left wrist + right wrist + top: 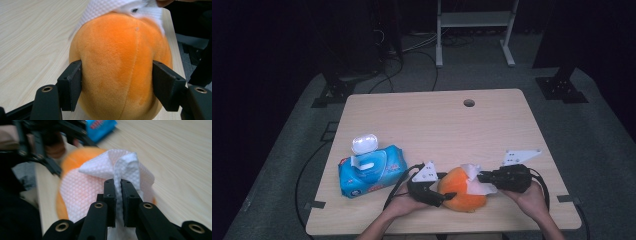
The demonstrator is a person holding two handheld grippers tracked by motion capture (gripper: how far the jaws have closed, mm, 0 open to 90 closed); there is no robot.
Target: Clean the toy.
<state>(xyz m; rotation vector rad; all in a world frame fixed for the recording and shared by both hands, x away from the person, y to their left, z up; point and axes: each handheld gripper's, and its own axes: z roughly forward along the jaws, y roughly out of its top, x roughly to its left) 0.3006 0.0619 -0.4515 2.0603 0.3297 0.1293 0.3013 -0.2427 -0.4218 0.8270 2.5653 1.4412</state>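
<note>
Plush (460,192) at lower centre of the table, gripped from the left and wiped from the right

So the orange plush sits near the front edge of the table (437,120), right between the two grippers. Left gripper (438,192) comes in from its left side, fingers (71,83) pressed into both flanks of the plush, so it's clamped on it and pinning it in place. Right gripper (482,177) is clenched on a white wipe (474,180), a fold of it pinched tight between the fingers (110,195), the rest draped over the plush's top and right side. Key bit: the wipe lies on the side away from the left fingers, so I'd guess the next rubbing stroke runs across the top toward the left gripper. The blue wipe pack (369,172) sits off at the left, well apart.
</note>
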